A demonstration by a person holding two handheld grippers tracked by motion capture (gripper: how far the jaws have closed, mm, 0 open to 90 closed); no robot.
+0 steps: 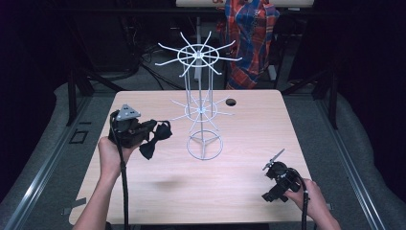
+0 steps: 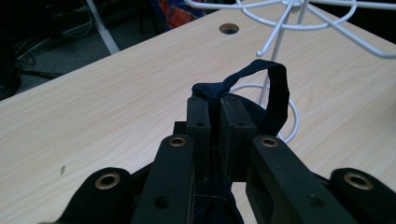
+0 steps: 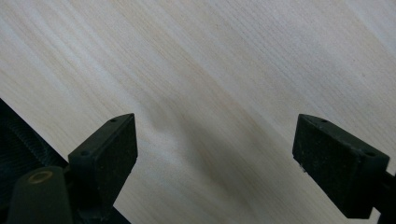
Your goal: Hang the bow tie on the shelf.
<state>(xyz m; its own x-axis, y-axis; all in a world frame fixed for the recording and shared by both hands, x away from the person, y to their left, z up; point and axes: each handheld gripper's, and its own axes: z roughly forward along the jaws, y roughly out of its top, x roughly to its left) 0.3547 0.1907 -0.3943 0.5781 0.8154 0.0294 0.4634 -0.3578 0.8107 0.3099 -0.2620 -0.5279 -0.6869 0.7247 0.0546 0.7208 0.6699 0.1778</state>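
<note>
A dark bow tie with a strap loop hangs from my left gripper, which is shut on its knot above the left part of the table. A white wire rack with two tiers of hooks stands at the table's middle, just right of the bow tie; its base ring lies behind the strap in the left gripper view. My right gripper is low over the table's front right, with its jaws wide open and nothing but bare wood between them.
The light wooden table has a round cable hole near its far edge. A red and blue plaid cloth hangs behind the table. Dark floor and stand legs surround the table.
</note>
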